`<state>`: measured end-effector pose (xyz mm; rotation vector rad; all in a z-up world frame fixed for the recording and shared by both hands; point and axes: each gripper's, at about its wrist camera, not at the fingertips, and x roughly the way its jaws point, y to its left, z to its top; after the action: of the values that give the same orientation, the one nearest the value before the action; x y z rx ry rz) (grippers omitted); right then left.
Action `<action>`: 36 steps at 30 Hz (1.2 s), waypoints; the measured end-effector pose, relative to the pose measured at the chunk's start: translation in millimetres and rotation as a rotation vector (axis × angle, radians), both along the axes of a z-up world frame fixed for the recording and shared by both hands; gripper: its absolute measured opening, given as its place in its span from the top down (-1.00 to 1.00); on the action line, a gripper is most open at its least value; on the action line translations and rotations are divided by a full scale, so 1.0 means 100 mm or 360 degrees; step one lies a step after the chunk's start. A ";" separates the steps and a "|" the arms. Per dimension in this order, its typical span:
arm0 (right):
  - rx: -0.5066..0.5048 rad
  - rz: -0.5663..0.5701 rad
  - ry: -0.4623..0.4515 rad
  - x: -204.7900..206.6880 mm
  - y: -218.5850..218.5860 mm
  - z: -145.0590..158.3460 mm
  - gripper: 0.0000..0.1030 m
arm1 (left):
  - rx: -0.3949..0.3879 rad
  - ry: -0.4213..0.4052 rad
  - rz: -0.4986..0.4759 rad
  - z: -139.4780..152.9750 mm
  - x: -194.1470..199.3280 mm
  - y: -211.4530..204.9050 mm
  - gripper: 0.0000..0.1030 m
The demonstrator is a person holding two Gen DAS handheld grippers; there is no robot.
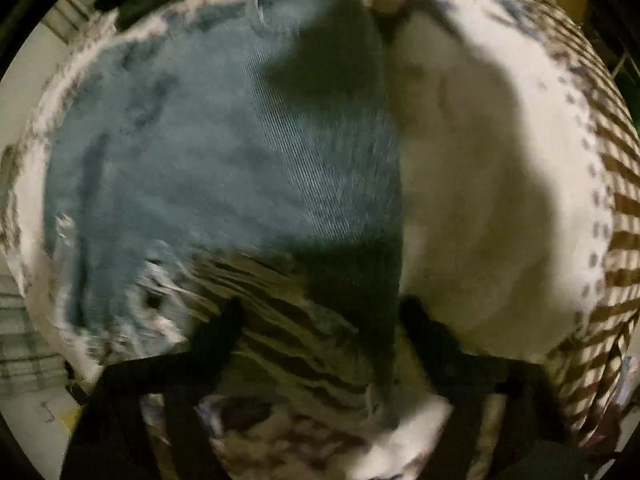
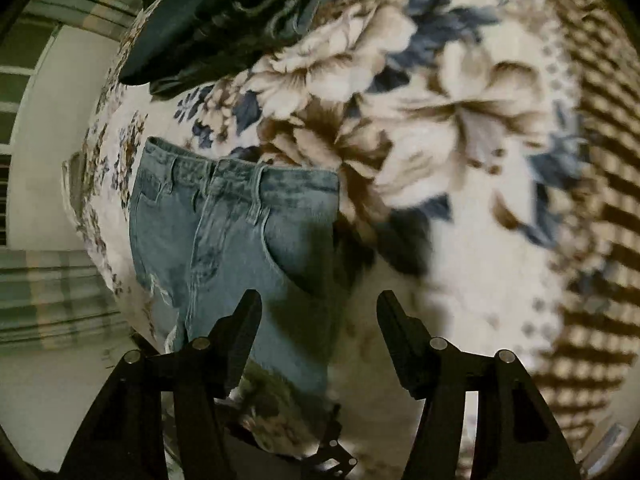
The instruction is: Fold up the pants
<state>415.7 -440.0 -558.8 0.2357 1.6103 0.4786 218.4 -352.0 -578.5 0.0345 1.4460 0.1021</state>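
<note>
Light blue ripped jeans (image 2: 236, 236) lie flat on a floral blanket (image 2: 400, 100), waistband toward the far side. My right gripper (image 2: 318, 312) is open and empty, hovering over the jeans' right edge below the waistband. In the left wrist view the denim (image 1: 224, 152) fills the left half, close up and blurred, with a frayed rip at lower left. My left gripper (image 1: 320, 316) is open just above the jeans' near hem; nothing is between its fingers.
A pile of dark clothes (image 2: 224, 20) lies on the blanket's far left. The blanket has a brown striped border (image 2: 600, 200) on the right. A plaid fabric (image 2: 52, 300) and white floor show past the blanket's left edge.
</note>
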 end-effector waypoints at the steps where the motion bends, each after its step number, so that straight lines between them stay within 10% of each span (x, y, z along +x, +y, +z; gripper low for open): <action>1: 0.0028 0.0007 0.0011 0.03 0.08 -0.08 -0.22 | -0.0051 -0.0012 0.0035 -0.01 0.02 0.06 -0.19; 6: 0.0064 0.0011 0.0098 0.25 0.34 -0.48 -0.22 | -0.0279 -0.0124 0.0172 0.07 0.06 0.42 0.13; 8: 0.0058 -0.0024 0.0127 0.29 0.40 -0.59 -0.16 | -0.0330 -0.0155 0.0178 0.13 0.04 0.54 0.58; 11: 0.0049 -0.0022 0.0089 0.31 0.51 -0.56 0.59 | -0.0428 -0.0209 0.0147 0.30 0.04 0.73 0.90; 26: 0.0177 0.0071 -0.0165 0.18 1.66 0.86 0.85 | -0.0574 -0.0645 0.0602 1.51 -0.40 2.39 0.92; 36: 0.0037 0.0309 -0.0228 0.45 3.66 0.64 0.85 | -0.0512 -0.0638 0.0912 0.88 -0.22 3.71 0.92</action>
<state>460.7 -73.9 -494.8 0.0607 1.4943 0.6494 196.8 19.1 -490.3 -0.6334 1.0214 0.3242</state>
